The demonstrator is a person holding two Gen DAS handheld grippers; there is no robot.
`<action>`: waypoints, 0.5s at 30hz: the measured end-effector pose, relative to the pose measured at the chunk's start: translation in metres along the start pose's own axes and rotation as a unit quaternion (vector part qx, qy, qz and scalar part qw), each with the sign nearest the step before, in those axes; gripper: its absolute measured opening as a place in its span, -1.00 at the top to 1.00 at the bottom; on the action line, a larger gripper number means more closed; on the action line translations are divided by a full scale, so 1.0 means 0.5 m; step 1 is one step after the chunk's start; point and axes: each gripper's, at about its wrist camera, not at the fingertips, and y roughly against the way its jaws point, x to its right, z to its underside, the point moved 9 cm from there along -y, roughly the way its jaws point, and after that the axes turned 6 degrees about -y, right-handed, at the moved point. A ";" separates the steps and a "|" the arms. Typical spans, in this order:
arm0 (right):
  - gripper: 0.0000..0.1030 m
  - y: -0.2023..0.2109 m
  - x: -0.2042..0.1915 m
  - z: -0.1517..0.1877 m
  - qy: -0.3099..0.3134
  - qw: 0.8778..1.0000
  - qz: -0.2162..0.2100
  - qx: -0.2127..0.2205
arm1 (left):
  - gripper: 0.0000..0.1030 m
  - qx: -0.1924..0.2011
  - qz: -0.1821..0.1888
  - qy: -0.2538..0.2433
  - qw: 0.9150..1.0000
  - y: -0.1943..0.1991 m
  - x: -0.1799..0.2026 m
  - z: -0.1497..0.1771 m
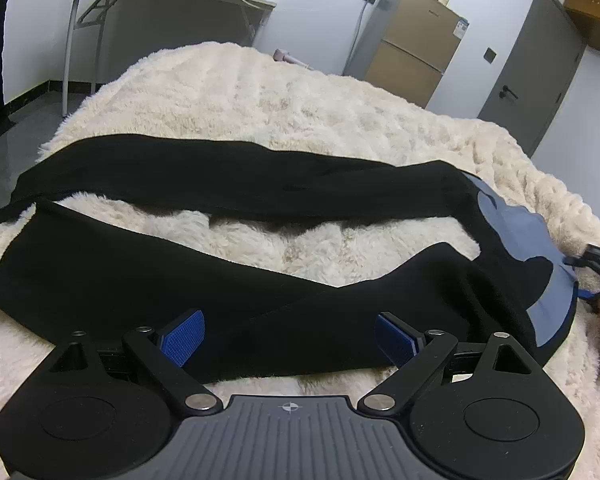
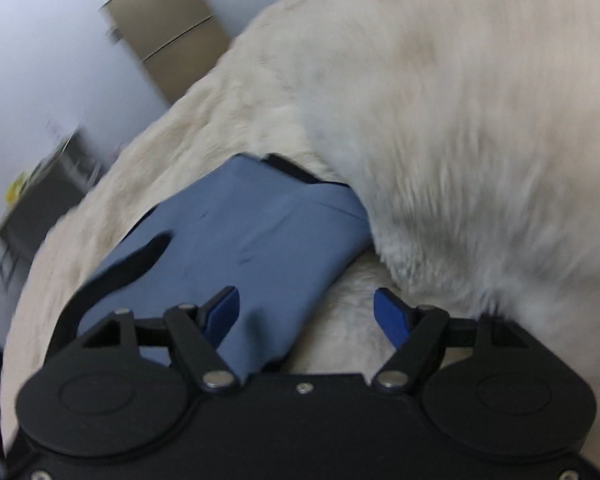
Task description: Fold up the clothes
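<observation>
A pair of black trousers [image 1: 228, 276] with a blue waist section [image 1: 528, 236] lies spread on a cream fluffy blanket [image 1: 284, 104], legs pointing left, waist at the right. My left gripper [image 1: 290, 338] is open, its blue pads just above the near trouser leg. My right gripper [image 2: 306, 314] is open over the blue waist section [image 2: 244, 232], its left pad on the fabric and its right pad over the blanket [image 2: 460, 120]. The right gripper also shows at the far right edge of the left wrist view [image 1: 598, 276], by the waistband.
The blanket covers a bed. A grey folding table [image 1: 168, 8] stands at the back left, a brown cabinet [image 1: 416, 44] and a grey door [image 1: 536, 68] at the back right. A fold of blanket rises at the right in the right wrist view.
</observation>
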 end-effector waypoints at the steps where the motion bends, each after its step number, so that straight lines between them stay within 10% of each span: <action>1: -0.06 -0.020 0.007 -0.013 -0.018 1.000 -0.003 0.008 | -0.74 0.004 -0.001 0.002 1.000 0.005 -0.001 -0.001; 4: 0.85 -0.026 -0.002 -0.047 -0.038 0.999 -0.015 0.026 | -0.74 0.013 -0.004 0.007 1.000 0.016 -0.007 -0.005; 12: 0.97 0.192 -0.205 -0.122 0.172 0.969 -0.071 0.162 | -0.74 0.032 0.005 0.033 0.999 0.039 -0.020 -0.015; 15: 0.96 0.247 -0.194 -0.145 0.235 0.952 -0.031 0.193 | -0.74 0.035 0.011 0.028 0.999 0.044 -0.013 -0.017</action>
